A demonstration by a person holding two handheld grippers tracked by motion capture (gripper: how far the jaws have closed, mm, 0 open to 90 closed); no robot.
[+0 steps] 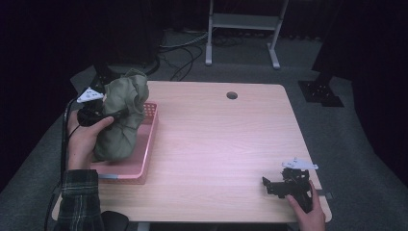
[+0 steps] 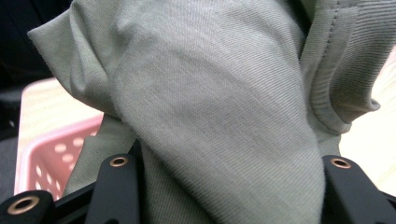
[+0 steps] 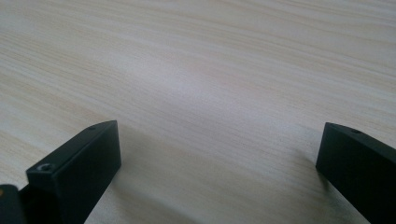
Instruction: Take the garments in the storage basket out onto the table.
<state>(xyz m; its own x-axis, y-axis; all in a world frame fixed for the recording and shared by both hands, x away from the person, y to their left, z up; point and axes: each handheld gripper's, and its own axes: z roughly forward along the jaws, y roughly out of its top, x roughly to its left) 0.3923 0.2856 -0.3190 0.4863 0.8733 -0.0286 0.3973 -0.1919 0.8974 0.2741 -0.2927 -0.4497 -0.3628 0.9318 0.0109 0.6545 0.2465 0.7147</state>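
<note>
While the olive-green garment (image 1: 121, 115) is bunched up between the jaws of the left gripper (image 1: 111, 115), clamped tight on the cloth, most of it hangs just above the pink basket (image 1: 150, 126) below those jaws. So I'd say the pick-up is done, but moving it over and laying it on the table (image 1: 216, 139) is left. The right gripper (image 1: 270, 186) sits spread wide, nothing between its jaws.

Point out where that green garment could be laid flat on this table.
Bare wood runs from the pink basket to the right gripper, up to the cable hole. Crowded: the left edge, where the left gripper holds the green garment over the basket.
</note>
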